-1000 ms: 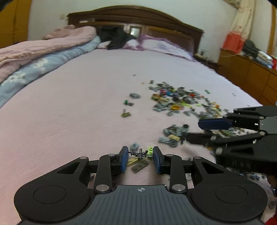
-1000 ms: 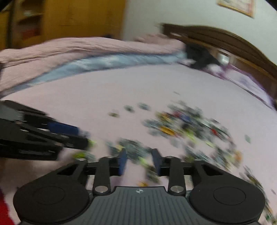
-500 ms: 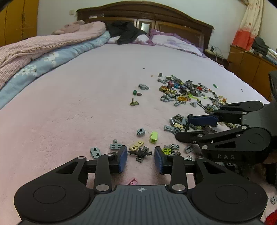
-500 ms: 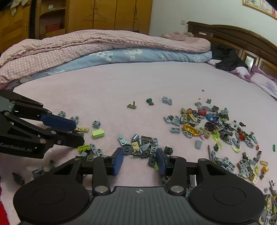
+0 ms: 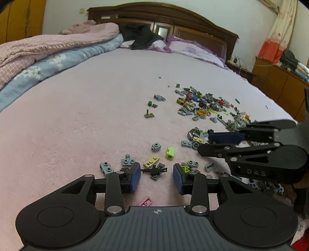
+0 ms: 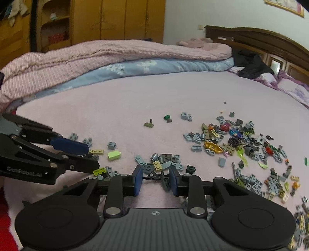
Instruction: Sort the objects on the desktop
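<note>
Small toy bricks lie scattered on a pink bedsheet point(image 5: 77, 125), with the main heap point(image 5: 208, 104) point(image 6: 241, 142) on the right. My left gripper point(image 5: 156, 176) is open just above the sheet. A thin black piece point(image 5: 154, 170) lies on the sheet between its blue pads, and neither pad touches it. My right gripper point(image 6: 156, 178) hangs over a small grey cluster point(image 6: 164, 160). Its jaws are closing around another thin black piece point(image 6: 155, 177), with a gap still showing at the right pad. Each gripper shows in the other's view: the right gripper point(image 5: 204, 143) and the left gripper point(image 6: 92, 157).
A lime brick point(image 5: 170, 152) point(image 6: 114, 155) and a tan plate point(image 5: 151, 160) lie between the grippers. A pink plate point(image 5: 145, 202) lies under the left gripper. Folded pink and blue quilts point(image 6: 115, 63) line one side. A wooden headboard point(image 5: 164, 17) and cabinets point(image 5: 280, 85) border the bed.
The left gripper held the black piece a second ago; its jaws have widened and the piece now lies on the sheet. The right jaws have narrowed around another black piece.
</note>
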Available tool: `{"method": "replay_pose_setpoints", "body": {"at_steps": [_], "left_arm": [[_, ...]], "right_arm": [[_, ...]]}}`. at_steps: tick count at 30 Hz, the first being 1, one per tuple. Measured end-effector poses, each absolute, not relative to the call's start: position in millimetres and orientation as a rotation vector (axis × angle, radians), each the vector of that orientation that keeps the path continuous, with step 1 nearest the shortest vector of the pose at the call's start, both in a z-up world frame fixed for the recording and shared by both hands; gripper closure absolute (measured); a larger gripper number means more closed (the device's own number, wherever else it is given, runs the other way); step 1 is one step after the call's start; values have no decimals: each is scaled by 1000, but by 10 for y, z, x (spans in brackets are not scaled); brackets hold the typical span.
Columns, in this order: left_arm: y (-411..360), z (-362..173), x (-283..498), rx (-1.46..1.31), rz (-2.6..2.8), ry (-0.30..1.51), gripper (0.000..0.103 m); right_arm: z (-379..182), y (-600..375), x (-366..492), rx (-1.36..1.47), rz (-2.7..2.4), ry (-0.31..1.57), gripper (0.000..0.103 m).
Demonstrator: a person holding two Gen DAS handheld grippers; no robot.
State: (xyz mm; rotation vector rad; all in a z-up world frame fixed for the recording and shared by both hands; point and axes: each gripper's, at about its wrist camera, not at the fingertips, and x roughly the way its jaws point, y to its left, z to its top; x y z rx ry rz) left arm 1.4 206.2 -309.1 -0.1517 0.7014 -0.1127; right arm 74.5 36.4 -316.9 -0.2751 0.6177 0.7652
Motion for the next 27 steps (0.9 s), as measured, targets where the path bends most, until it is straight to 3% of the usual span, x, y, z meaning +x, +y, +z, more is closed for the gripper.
{"method": "replay_pose_setpoints", "body": {"at_steps": [2, 13, 27], "left_arm": [[2075, -3070, -4, -161, -108, 693, 72], [1933, -2821, -148, -107, -139, 629, 72], [1223, -2541, -132, -37, -324, 564, 72]], "right_arm": [[-3133, 331, 690, -258, 754, 609, 71], [-2883, 52, 315, -154, 659, 586, 71], [-2597, -566, -130, -100, 403, 534, 71]]}}
